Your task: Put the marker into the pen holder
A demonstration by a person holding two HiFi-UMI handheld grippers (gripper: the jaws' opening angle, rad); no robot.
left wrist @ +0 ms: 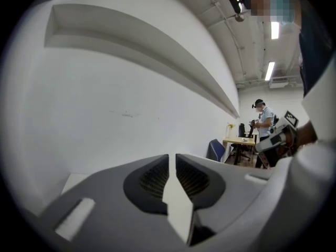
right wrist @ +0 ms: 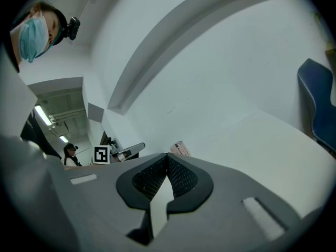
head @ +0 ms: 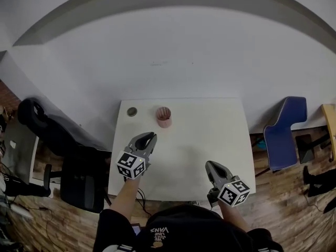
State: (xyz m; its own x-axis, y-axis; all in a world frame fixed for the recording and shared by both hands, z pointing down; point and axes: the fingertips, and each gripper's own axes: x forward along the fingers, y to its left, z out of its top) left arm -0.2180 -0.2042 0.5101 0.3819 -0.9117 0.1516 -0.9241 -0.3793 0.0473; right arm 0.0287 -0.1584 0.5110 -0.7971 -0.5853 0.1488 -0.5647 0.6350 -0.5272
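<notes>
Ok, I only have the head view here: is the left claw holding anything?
Observer: No. In the left gripper view, the left claw has a narrow gap between its jaws, and only the white wall shows through it.
Operator: And the right one?
Observer: The right claw is shut, with its jaw tips together and nothing between them.
Operator: Anyone else around?
Observer: Yes. The left gripper view shows a person standing by a desk in the background.
</notes>
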